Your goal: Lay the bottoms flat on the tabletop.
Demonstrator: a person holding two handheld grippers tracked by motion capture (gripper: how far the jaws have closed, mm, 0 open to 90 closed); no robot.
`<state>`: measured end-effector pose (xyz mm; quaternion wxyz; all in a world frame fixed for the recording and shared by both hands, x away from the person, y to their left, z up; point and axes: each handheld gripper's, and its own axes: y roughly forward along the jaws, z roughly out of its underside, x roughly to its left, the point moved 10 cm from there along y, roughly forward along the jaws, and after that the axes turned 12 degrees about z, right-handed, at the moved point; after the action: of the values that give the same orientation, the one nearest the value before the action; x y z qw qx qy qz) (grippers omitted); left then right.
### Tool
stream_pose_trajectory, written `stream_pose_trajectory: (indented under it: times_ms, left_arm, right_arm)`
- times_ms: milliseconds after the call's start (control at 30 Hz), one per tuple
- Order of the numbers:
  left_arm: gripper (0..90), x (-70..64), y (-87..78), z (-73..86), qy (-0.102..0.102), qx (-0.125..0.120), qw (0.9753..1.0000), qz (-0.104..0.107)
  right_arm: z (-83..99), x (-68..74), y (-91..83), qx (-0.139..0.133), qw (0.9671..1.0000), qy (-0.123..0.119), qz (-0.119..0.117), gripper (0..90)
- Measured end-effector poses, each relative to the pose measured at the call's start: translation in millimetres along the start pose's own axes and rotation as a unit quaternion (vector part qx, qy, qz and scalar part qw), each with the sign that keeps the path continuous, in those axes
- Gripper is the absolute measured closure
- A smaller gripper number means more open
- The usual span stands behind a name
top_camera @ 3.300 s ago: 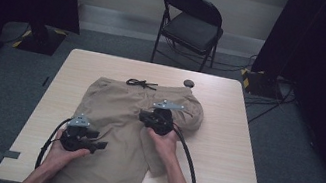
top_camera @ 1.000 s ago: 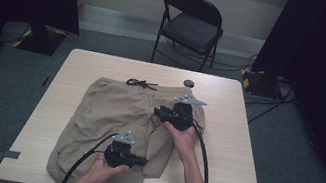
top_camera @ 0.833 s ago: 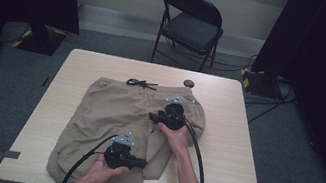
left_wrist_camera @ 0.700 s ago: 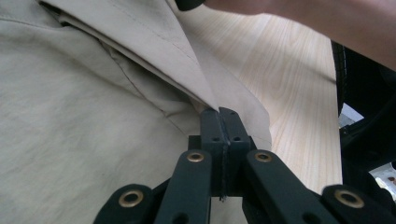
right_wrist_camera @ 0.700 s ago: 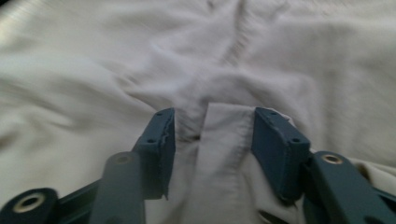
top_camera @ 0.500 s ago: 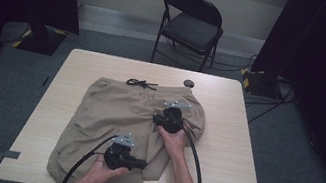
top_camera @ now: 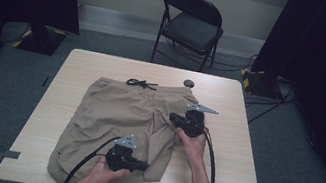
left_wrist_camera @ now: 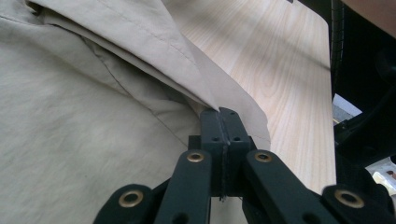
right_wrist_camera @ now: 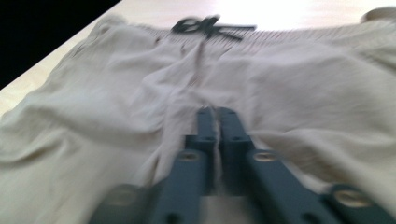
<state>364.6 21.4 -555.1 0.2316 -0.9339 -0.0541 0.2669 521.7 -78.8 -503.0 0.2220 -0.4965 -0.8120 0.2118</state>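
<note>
Left claw [left_wrist_camera: 222, 113] is pinched tight on a fold of the khaki woven-cloth shorts [top_camera: 114, 123], its two black jaws pressed together with the hem edge caught between them; from above, that left claw [top_camera: 141, 166] sits at the near leg opening, close to the front edge of the pale wood-grain bench [top_camera: 239, 135]. Right claw [right_wrist_camera: 215, 114] has its jaws closed flat against each other over the crotch seam of the shorts [right_wrist_camera: 280, 93]; the blur keeps me from telling whether cloth is caught between them. From above, that right claw [top_camera: 174, 118] lies at the garment's right side. The shorts lie spread across the middle of the bench, waistband away from the person, with the black knotted drawstring [top_camera: 141, 84] at the waistband. A small dark round object [top_camera: 189, 83] rests on the bench just beyond the waistband. A black folding metal chair [top_camera: 190, 25] stands behind the bench.
</note>
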Motion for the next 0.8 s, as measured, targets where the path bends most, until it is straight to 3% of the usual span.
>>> stream_pose_trajectory:
  times_ms: [167,300,367,433,567,800]
  left_arm:
    - [90.0,-0.2,-0.4,1.0,0.002,0.004,1.0000,0.001]
    - [90.0,0.6,-1.9,1.8,0.001,0.004,1.0000,-0.003]
    - [90.0,0.0,-2.3,1.3,0.000,-0.001,1.0000,0.001]
    - [90.0,0.0,-3.6,1.0,0.000,-0.002,1.0000,0.000]
    - [90.0,-0.1,-3.4,1.4,0.002,-0.001,1.0000,0.002]
    - [90.0,-2.5,-0.1,2.0,0.003,0.005,1.0000,0.004]
  right_arm:
    - [5.2,26.8,19.7,0.018,0.9994,-0.018,-0.025,70.8]
    - [10.3,37.6,48.6,0.047,0.9986,-0.020,-0.015,59.9]
    - [13.0,37.3,58.9,0.058,0.9981,-0.020,-0.003,63.0]
    - [15.7,34.9,66.9,0.063,0.9977,-0.021,0.011,76.4]
    - [11.3,31.4,61.4,0.044,0.9990,-0.005,0.009,88.7]
    - [0.8,18.1,33.6,0.016,0.9998,0.000,0.006,90.0]
